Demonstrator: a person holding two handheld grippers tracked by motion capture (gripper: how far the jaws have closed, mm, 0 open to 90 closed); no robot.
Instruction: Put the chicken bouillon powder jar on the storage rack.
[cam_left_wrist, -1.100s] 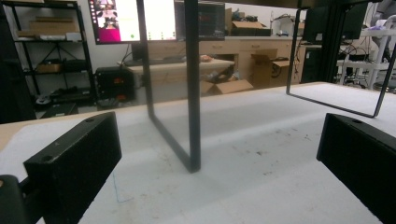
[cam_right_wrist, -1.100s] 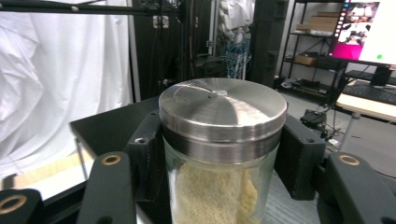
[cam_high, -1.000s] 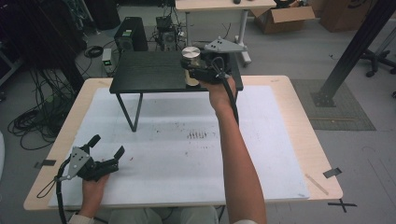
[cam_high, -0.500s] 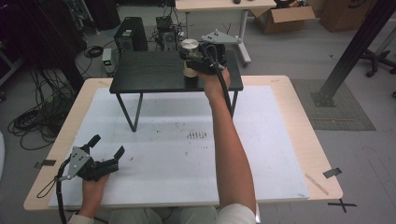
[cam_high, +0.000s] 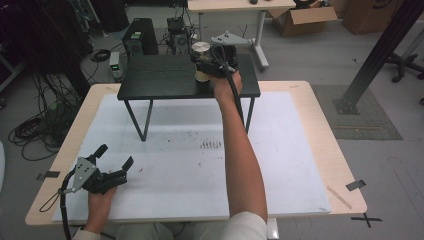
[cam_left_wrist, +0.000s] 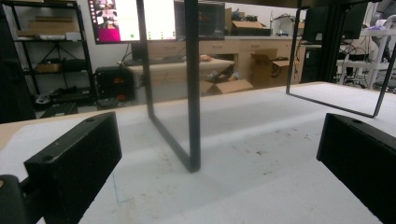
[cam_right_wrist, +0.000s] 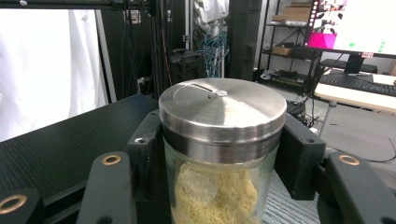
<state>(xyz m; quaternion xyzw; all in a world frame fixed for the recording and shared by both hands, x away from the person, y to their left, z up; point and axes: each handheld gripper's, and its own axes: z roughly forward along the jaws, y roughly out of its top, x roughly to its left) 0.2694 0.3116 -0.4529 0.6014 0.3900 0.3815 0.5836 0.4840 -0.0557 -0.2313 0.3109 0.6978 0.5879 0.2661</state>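
Right gripper (cam_high: 204, 64) clamped on jar (cam_right_wrist: 219, 154) over shelf (cam_high: 160, 80). Left gripper (cam_high: 114, 161) open wide, holding nothing. Could slip and smash if squeezed too softly.

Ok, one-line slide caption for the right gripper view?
Right tongs clamp a steel-lidded glass jar of yellow grains above the black stand.

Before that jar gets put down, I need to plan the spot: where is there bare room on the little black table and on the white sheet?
The black table is bare left of the jar held in the right claw. The white sheet lies free right of the forearm and between the table's legs and the left claw. Crowded: the sheet's near-left corner.
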